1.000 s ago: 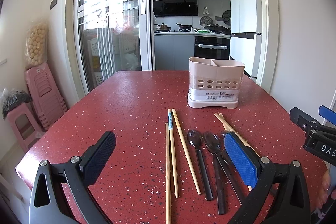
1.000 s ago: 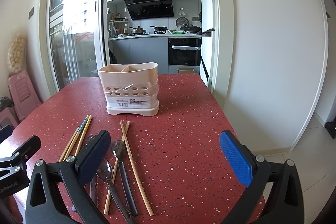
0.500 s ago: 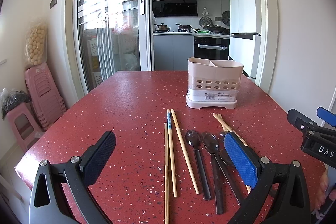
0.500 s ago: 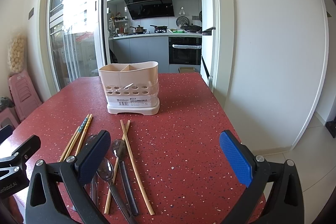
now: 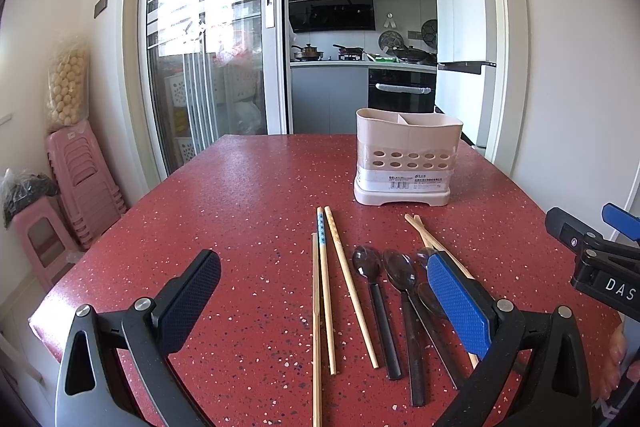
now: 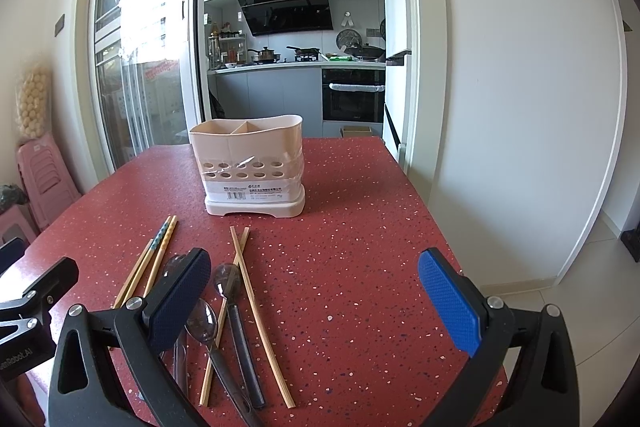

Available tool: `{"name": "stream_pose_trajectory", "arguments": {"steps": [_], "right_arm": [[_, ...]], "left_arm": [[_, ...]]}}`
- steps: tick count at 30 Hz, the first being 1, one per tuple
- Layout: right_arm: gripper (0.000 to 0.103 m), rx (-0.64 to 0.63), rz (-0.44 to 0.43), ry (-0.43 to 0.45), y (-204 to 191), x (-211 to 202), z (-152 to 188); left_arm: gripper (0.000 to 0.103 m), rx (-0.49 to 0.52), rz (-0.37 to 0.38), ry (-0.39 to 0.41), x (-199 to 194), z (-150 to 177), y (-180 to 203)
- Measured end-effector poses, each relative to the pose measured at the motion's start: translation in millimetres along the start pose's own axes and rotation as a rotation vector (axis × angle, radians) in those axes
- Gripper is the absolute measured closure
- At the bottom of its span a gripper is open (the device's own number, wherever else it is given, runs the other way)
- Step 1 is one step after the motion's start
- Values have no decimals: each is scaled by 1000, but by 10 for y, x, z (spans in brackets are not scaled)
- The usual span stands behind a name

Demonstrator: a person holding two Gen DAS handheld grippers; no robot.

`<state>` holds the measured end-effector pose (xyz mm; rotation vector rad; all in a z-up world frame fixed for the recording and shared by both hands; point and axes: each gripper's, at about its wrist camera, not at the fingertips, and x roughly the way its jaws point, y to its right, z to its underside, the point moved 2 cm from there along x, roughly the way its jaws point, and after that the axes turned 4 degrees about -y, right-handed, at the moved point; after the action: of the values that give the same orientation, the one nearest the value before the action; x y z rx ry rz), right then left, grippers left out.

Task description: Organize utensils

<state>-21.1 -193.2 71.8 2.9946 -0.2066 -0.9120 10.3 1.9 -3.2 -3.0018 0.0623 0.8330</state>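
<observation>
Red table (image 5: 248, 195): chopsticks (image 5: 325, 291) & spoons (image 5: 374, 303) loose; both grippers' jaws spread wide, empty.

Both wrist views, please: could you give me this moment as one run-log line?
left claw: open, empty | right claw: open, empty | chopsticks, spoons: on table | utensil holder: no utensils visible inside
</observation>
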Motion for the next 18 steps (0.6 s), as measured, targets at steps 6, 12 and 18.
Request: {"name": "stream_pose_trajectory", "arguments": {"steps": [6,12,18], "right_arm": [[0,-1,0,0,-2,1,4],[0,0,-3,-3,-15,4,19],[0,0,-4,-4,-14,6,19]], "left_arm": [[0,0,0,0,1,8,0],[0,0,2,-1,-2,7,-6],[0,-1,3,-2,-2,8,-9]]}}
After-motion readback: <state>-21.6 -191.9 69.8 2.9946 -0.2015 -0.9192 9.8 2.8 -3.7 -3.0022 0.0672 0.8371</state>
